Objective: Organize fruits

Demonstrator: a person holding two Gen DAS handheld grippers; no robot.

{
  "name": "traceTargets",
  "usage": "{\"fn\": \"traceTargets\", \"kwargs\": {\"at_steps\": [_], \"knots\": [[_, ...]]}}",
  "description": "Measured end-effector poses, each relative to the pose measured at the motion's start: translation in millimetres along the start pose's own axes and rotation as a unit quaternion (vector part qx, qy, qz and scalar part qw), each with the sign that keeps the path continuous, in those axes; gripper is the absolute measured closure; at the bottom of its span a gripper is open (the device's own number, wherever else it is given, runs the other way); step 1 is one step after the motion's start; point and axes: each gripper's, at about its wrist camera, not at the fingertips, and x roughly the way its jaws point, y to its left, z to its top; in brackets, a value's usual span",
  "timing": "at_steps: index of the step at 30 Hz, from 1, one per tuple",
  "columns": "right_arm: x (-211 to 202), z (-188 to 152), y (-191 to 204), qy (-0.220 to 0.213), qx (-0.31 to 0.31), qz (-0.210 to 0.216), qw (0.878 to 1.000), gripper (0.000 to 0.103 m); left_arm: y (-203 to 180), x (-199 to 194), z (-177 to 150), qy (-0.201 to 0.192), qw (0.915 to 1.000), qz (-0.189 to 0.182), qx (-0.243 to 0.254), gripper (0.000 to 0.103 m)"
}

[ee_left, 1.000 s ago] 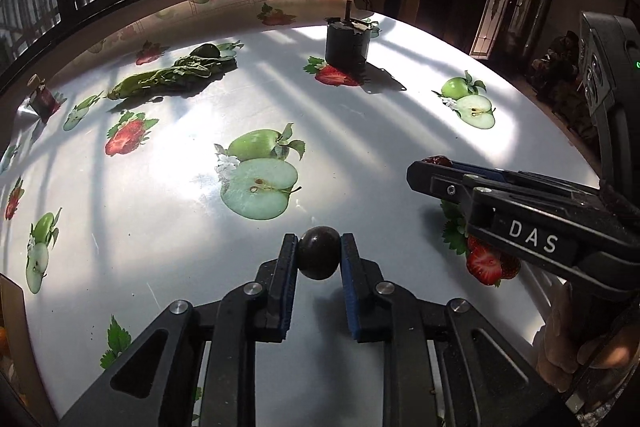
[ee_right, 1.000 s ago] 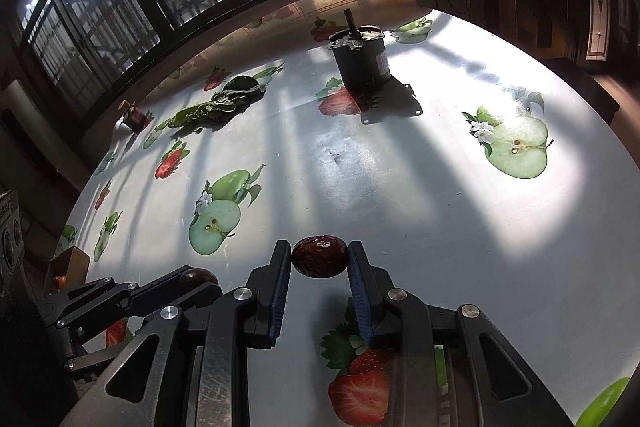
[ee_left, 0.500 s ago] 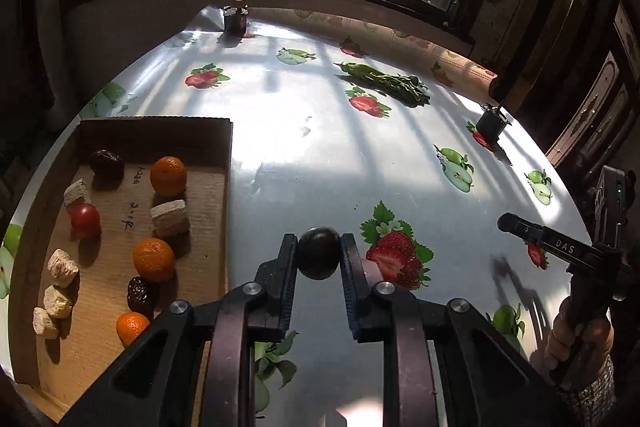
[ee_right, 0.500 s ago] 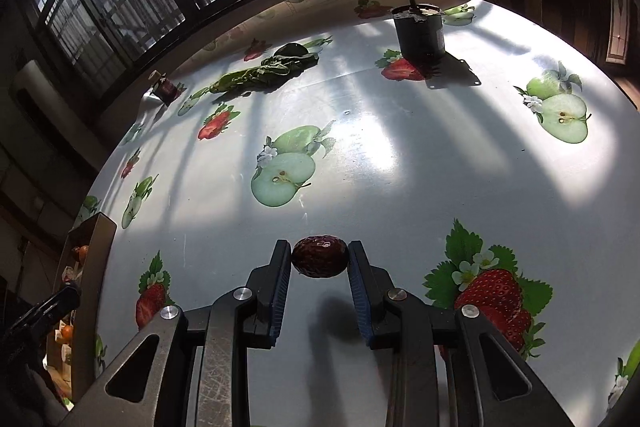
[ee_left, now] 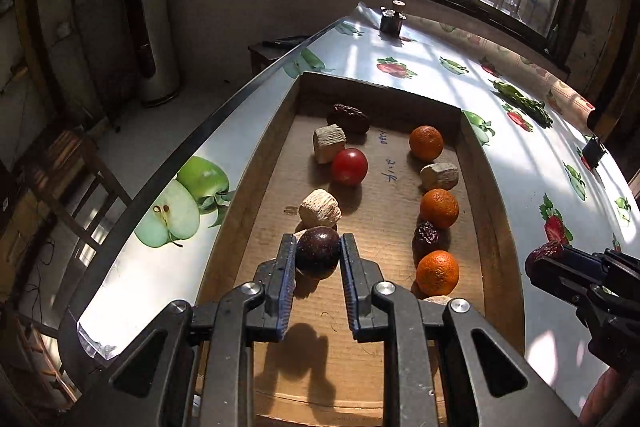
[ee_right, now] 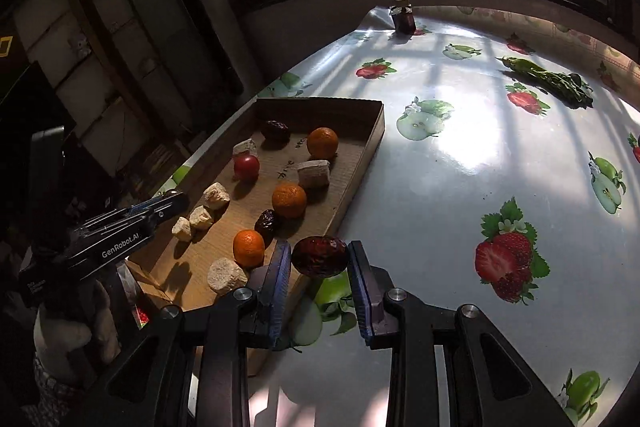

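Observation:
My left gripper is shut on a dark round plum and holds it above the near left part of a shallow cardboard tray. The tray holds three oranges, a red tomato, dark dates and several pale chunks. My right gripper is shut on a wrinkled red-brown date, just past the tray's right wall. That gripper also shows in the left wrist view with the date.
The round table has a glossy cloth printed with apples and strawberries. A bundle of green leaves and a small jar lie at the far side. The table edge runs left of the tray.
Both grippers have swung left from the table's middle to the tray. The left one now hangs over the tray with the plum; the right one is at the tray's right side with the date.

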Motion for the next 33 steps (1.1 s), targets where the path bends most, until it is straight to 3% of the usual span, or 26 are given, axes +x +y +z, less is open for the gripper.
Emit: {"fn": "traceTargets", "kwargs": {"at_steps": [4,9,11,13,17,22,26,30,33], "knots": [[26.2,-9.0,32.9,0.018,-0.050,-0.031,0.998,0.071,2.3,8.1,-5.8,0.007,0.9999,-0.008,0.001,0.083],[36.7,-16.2,43.6,0.027,-0.075,-0.054,0.995,0.071,2.3,8.0,-6.3,0.000,0.9999,-0.011,0.001,0.081],[38.5,-17.6,45.2,0.028,-0.076,-0.058,0.995,0.071,1.2,7.3,-6.8,-0.002,0.9999,-0.014,0.000,0.074],[39.9,-18.4,44.7,0.028,-0.075,-0.061,0.995,0.071,1.4,6.7,-7.1,-0.004,0.9999,-0.015,-0.002,0.058],[39.2,-19.5,46.3,0.026,-0.077,-0.065,0.995,0.071,3.8,4.3,-6.7,-0.008,0.9999,-0.008,-0.010,0.050],[28.1,-20.8,50.6,0.006,-0.086,-0.073,0.994,0.052,6.2,-4.1,-6.5,-0.017,0.9997,-0.006,-0.019,0.046],[12.1,-21.5,49.7,-0.021,-0.083,-0.086,0.993,0.049,1.3,-14.8,-6.9,-0.035,0.9992,-0.003,-0.019,0.044],[-8.5,-27.2,39.0,-0.048,-0.043,-0.093,0.994,0.041,-6.5,-30.1,-9.6,-0.072,0.9970,0.017,-0.020,0.031],[-24.2,-37.2,27.9,-0.072,-0.006,-0.105,0.992,0.036,-13.9,-43.3,-13.7,-0.110,0.9920,0.059,-0.018,0.021]]}}
